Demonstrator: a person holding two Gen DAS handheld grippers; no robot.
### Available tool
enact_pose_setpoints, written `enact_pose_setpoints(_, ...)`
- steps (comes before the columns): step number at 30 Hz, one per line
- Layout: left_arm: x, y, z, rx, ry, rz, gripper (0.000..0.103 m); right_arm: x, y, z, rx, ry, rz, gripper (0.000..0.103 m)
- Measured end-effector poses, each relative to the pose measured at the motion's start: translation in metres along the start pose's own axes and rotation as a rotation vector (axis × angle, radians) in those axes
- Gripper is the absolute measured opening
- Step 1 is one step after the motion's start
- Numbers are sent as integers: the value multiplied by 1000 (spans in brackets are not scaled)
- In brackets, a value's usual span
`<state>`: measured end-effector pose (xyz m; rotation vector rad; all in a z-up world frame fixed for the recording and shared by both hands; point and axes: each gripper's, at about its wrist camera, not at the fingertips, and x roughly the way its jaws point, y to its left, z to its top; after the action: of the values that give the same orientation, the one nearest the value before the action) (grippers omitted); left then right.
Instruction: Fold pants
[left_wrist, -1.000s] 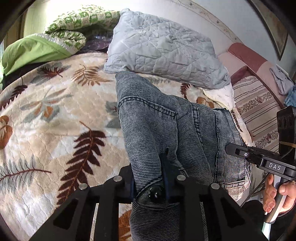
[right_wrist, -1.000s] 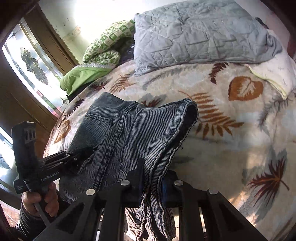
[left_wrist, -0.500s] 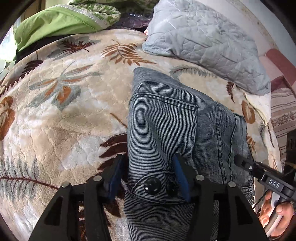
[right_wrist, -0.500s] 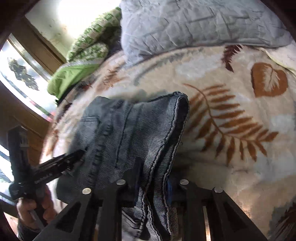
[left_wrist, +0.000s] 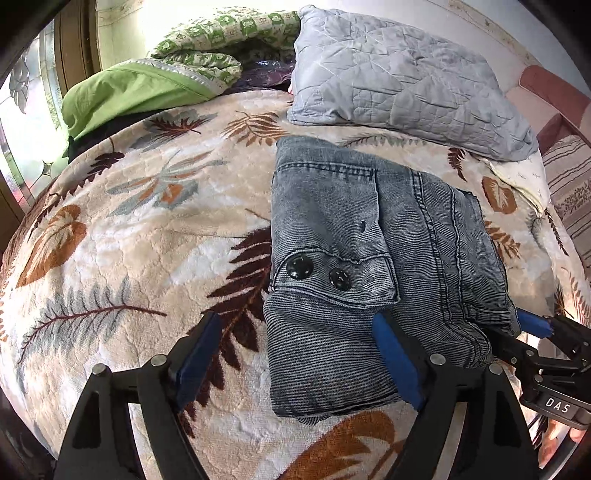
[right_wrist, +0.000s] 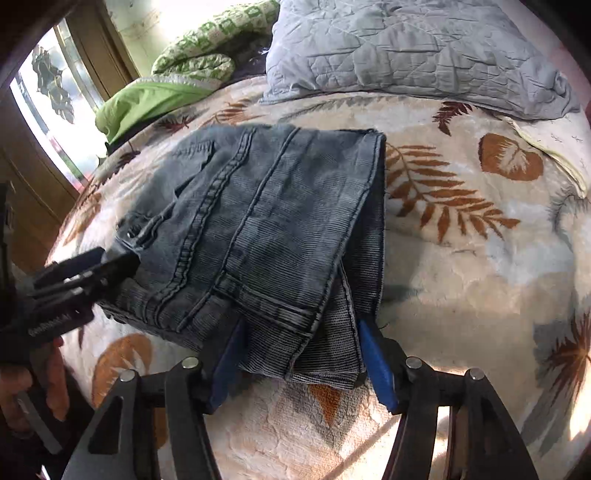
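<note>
Both our tools, left (left_wrist: 295, 360) and right (right_wrist: 297, 363), have just spread open, releasing ribbed, folded denim pants (left_wrist: 369, 266) mid-frame on the plush bed (left_wrist: 129, 236).

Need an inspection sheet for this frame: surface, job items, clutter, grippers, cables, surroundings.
Surface: bed with leaf-print blanket, soft and quilted.
Job's things: grey denim pants, folded into a compact stack, lying flat on the blanket; two black snaps face up.
Clutter: grey quilted pillow beyond the pants; green bedding at the far left; striped cushion at the right edge.
Grippers: left gripper jaws have just been opening, fingers apart around the near pants edge, not pressing; right gripper jaws likewise just opening, straddling the near corner of the stack, no grip.
Cables: nothing seen.
Surroundings: window at the left, wall behind the bed.
</note>
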<state>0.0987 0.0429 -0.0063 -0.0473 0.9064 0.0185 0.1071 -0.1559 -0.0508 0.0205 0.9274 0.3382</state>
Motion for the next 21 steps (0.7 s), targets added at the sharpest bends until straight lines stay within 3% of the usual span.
enact_pose_setpoints(2, -15, 0, 2, 7, -31, 6, 84, -16, 4, 3, 12, -6, -25, 66)
enact_pose_setpoints(6, -37, -3, 1, 21, -77, 13, 84, -56, 9, 0, -8, -113, -40, 66)
enact_pose_setpoints(9, -40, -6, -5, 10, -67, 6, 84, -70, 9, -8, 12, -161, -19, 68)
enact_pose_setpoints(13, -28, -11, -12, 15, -44, 23, 85, -47, 9, -7, 26, -129, -20, 73)
enact_pose_setpoints(15, -10, -14, -15, 26, 27, 31, 88, -9, 3, -5, 42, -12, -74, 76)
enact_pose_setpoints(16, -9, -14, -16, 20, 33, 29, 88, 1, -2, -7, 75, 20, -34, 76)
enact_pose_setpoints(18, -20, -13, -15, 14, 2, 26, 88, -10, -8, -8, 135, -13, -8, 76)
enact_pose_setpoints(21, -38, -14, -12, 18, -39, 26, 88, -41, -8, -11, 120, -100, -2, 76)
